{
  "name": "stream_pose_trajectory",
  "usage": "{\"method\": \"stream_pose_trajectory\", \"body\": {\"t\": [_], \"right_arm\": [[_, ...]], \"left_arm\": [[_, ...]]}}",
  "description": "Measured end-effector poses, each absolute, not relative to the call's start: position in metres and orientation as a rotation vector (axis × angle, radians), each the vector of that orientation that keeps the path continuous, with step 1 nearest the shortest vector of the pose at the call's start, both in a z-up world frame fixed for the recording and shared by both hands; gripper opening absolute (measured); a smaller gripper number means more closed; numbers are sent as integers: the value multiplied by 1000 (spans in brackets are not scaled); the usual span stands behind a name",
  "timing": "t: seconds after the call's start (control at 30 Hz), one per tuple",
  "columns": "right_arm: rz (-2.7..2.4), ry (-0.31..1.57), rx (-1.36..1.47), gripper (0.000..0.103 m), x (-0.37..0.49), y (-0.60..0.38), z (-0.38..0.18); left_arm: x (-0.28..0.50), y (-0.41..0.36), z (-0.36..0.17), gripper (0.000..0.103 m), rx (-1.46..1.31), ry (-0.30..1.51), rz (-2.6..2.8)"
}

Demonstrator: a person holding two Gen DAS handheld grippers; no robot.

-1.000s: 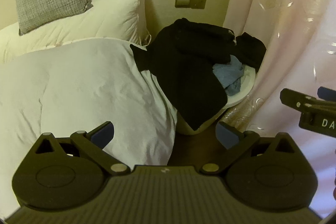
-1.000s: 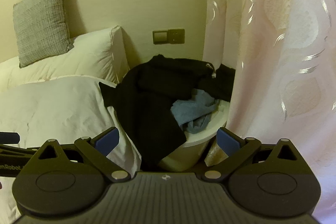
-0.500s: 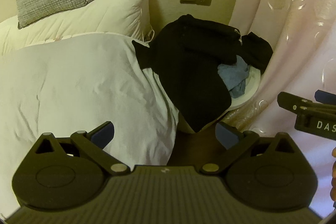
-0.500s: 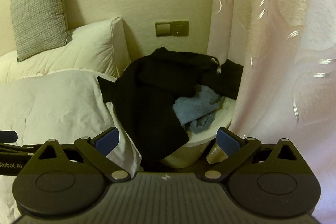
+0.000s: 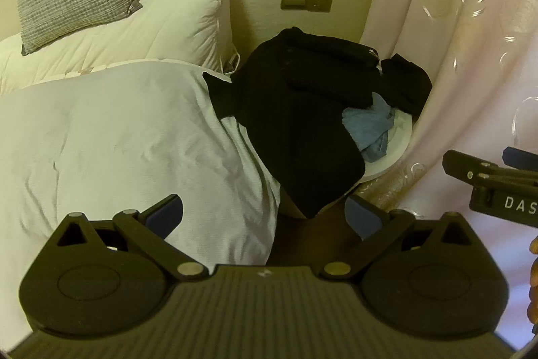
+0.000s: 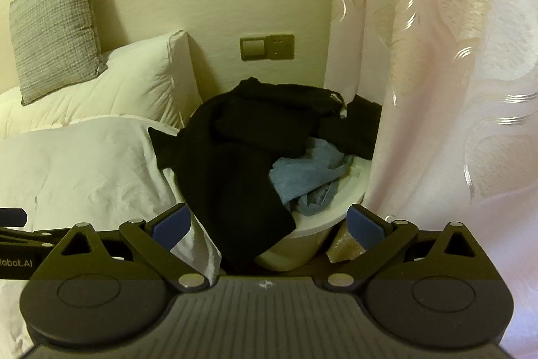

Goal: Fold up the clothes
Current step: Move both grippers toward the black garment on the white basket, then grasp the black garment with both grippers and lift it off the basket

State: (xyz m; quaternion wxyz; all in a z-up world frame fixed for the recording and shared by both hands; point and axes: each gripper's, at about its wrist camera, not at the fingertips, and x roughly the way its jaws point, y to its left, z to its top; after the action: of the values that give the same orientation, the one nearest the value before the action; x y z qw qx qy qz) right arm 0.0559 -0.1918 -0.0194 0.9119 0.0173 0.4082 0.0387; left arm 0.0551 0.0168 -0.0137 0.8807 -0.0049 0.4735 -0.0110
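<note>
The step in hand looks like the approach: nothing is picked yet. The left gripper (image 5: 264, 212) and right gripper (image 6: 267, 222) each hold 2 fingers wide apart, empty. Ahead of both fingertips, the black garment (image 6: 232, 164) drapes over the white basket (image 6: 331, 217), a blue garment (image 6: 302, 174) beside it. Next, each gripper probably must reach forward and pinch black cloth.
</note>
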Motion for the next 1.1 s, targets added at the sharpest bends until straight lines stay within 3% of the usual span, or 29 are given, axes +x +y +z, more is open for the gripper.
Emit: {"method": "stream_pose_trajectory", "body": {"t": [0.6,1.1], "right_arm": [[88,825,35,102,67,-187,-21],[156,963,32,99,143,-199,-74]], "left_arm": [[63,23,-15,102,14,948,-28],[131,17,-62,101,23,1055,-16]]}}
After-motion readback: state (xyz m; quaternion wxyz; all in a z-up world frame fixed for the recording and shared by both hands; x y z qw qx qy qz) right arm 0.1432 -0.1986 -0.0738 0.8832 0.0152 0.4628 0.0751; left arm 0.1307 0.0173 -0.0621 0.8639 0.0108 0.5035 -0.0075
